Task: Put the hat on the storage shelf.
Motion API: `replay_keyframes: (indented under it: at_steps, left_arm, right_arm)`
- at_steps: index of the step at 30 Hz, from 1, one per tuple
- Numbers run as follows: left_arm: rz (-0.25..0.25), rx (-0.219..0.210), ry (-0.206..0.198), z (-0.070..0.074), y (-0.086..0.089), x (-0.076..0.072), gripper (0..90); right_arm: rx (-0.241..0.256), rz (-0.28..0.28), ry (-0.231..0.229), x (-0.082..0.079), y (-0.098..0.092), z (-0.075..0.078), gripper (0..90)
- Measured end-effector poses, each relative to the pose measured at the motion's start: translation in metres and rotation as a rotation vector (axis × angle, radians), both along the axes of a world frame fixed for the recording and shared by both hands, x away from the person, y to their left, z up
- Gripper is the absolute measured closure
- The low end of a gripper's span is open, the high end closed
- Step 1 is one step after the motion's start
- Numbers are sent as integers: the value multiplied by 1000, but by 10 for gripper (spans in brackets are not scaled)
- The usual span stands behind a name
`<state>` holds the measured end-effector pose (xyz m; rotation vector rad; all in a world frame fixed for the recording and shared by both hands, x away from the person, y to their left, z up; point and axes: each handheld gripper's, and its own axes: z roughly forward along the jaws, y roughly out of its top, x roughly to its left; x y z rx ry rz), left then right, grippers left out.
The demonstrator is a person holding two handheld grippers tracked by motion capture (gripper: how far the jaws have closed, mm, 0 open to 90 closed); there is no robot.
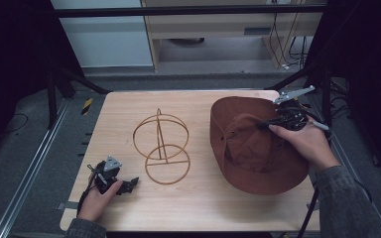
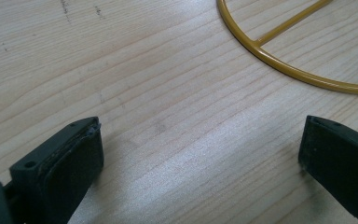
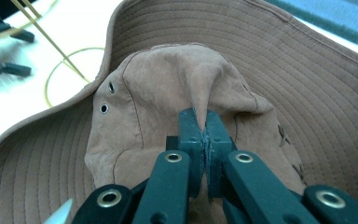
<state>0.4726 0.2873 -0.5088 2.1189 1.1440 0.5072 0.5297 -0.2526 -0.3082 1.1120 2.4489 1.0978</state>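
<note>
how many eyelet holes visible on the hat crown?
2, in the right gripper view: one eyelet higher on the left side of the hat crown, the other eyelet just below it. The far side is hidden, so there may be more.

Wire stand (image 1: pixel 161 147) sits mid-table (image 1: pixel 203 208), hat (image 1: pixel 258 148) to its right. Left gripper (image 1: pixel 129 184) rests near the front left corner, just left of the stand's base ring; right gripper (image 1: pixel 263 125) on the hat's crown.
</note>
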Motion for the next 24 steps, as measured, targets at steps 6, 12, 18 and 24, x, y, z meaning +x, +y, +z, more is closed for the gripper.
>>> replay_keyframes:
  at_steps: [6,12,18,24]
  left_arm:
    - [0,0,0,0,0,0,0]
    - [0,0,0,0,0,0,0]
    - [3,-5,0,0,0,0,0]
    - [2,-2,-1,0,0,0,0]
  right_arm:
    - [14,4,-38,-6,3,21,891]
    - [27,18,-83,-12,12,45,891]
    - [27,34,-124,-14,26,67,891]
    - [37,59,-154,-17,43,85,891]
